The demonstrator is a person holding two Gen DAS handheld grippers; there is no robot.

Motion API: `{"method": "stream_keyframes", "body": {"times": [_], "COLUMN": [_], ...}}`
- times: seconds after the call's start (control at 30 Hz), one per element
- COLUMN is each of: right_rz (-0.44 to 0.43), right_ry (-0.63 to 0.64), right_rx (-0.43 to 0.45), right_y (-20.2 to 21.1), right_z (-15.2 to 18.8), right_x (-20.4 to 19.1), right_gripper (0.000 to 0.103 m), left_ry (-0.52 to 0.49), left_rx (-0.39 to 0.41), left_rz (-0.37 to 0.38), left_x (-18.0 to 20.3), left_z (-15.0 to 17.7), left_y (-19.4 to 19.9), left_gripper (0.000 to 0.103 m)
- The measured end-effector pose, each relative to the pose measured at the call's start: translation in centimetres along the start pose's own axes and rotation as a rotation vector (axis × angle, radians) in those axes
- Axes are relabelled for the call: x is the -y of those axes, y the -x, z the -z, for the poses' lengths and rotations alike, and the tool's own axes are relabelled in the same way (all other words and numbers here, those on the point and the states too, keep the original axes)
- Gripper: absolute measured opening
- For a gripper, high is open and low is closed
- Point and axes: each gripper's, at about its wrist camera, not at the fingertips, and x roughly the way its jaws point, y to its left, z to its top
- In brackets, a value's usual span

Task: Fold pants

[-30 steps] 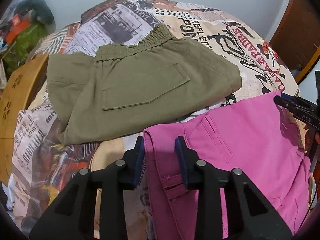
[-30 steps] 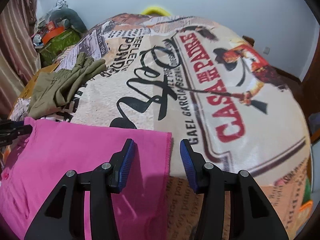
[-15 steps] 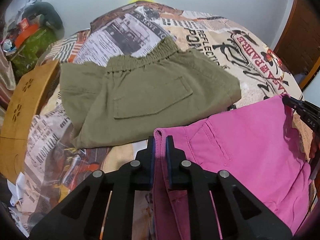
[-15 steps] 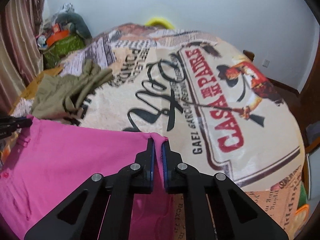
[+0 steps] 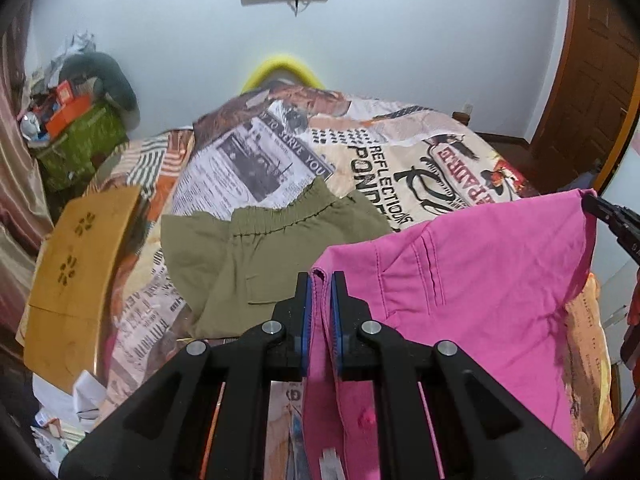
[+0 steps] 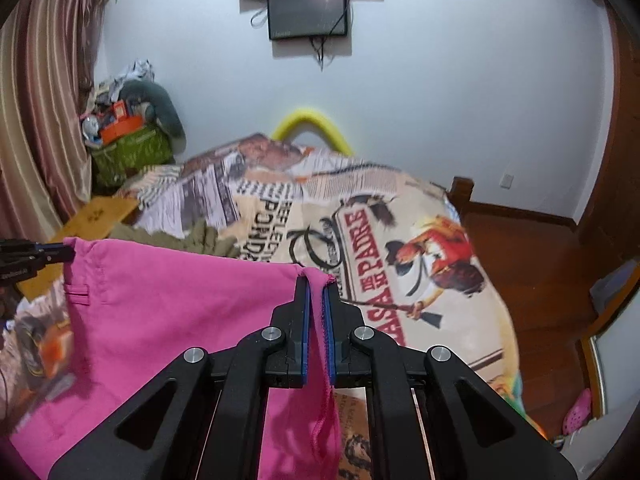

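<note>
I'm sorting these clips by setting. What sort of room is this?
Most likely a bedroom in a home: a bed under a printed bedspread, a screen on the wall, a curtain, and a wooden door.

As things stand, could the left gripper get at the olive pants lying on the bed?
Probably not yet. The left gripper is shut on a corner of the pink pants, which hang in front of the olive pants. It would have to let go first; beyond that the way looks free.

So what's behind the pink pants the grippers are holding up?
Behind the pink pants, olive pants lie on the printed bedspread. The pink cloth hides the olive pair's near right part and the bedspread below it.
</note>
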Motion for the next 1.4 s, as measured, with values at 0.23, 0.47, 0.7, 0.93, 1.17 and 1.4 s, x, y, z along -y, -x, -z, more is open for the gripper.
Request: {"method": "stream_keyframes", "body": {"times": [0.23, 0.47, 0.7, 0.93, 1.17, 1.4], "right_rz": [-0.021, -0.049, -0.07, -0.092, -0.088, -0.046], "right_ry": [-0.022, -0.044, -0.054, -0.083, -0.111, -0.045], "right_rx": [0.007, -0.012, -0.037, -0.078, -0.114, -0.192], "right_y": [3.5, 6.3, 8.8, 10.2, 11.6, 11.8], "right_z": [1.3, 4.1, 7.0, 10.5, 13.5, 16.3], "right_x": [-0.6, -1.6, -2.5, -3.4, -3.7, -4.2], "right_gripper": [0.005, 0.005, 0.005, 0.005, 0.005, 0.006], "left_ry": [-0.056, -0.067, -0.053, -0.043, -0.067, -0.137], "left_rx": [0.004, -0.026, -0.055, -0.101, -0.134, -0.188], "left_rz": [-0.041, -0.058, -0.066, -0.041, -0.03, -0.015], "left_x": [1.1, 1.3, 0.9, 0.3, 0.5, 1.5], "left_z": [2.1, 5.7, 9.2, 12.7, 15.6, 17.5], "left_y": [3.2, 5.1, 6.5, 7.2, 7.8, 7.1], "left_gripper": [0.009, 0.009, 0.008, 0.002, 0.002, 0.007]}}
